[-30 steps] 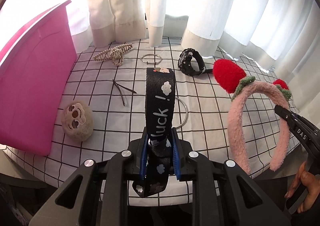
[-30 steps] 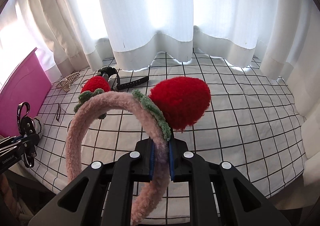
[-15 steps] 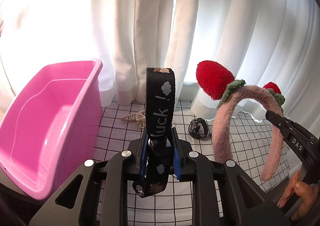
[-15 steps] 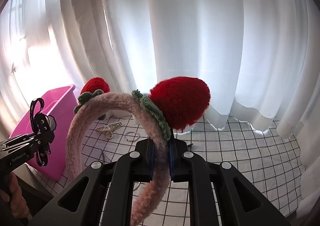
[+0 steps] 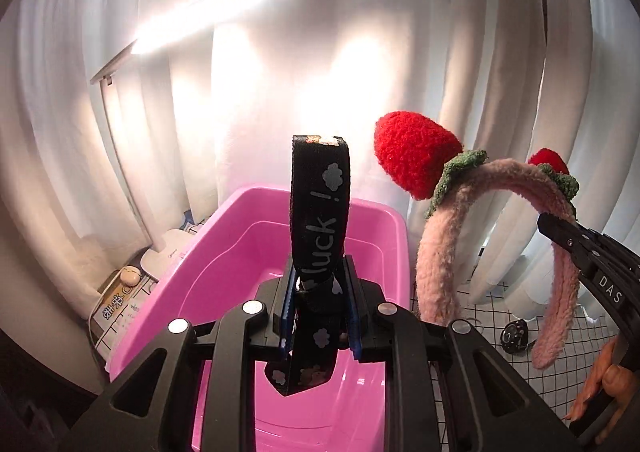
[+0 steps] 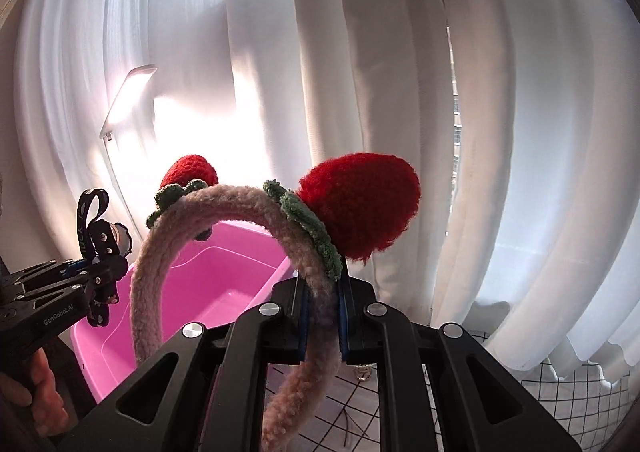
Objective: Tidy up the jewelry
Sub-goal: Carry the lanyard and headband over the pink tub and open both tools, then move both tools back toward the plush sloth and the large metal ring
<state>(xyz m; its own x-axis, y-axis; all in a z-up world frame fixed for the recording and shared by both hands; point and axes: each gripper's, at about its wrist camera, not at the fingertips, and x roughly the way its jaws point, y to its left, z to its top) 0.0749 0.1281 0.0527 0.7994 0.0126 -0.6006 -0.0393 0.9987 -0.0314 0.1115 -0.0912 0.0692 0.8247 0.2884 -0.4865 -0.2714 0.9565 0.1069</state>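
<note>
Black strap [image 5: 320, 220]: looped, printed "luck !" with pale cloud marks, upright, above pink bin [image 5: 248, 252].
Pink fuzzy headband [image 6: 240, 208]: two red strawberry ears, green leaf collars, arched, aloft beside bin.
Pink bin: plastic, open-topped, interior bare where visible.

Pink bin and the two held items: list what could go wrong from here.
1. The left gripper holds the black strap over the pink bin, but its tail hangs below the grip and may snag on release.
2. The right gripper pinches the fuzzy headband on one side only; the free end could catch the bin's rim.
3. Both grippers are close together, so they might bump while dropping.
</note>
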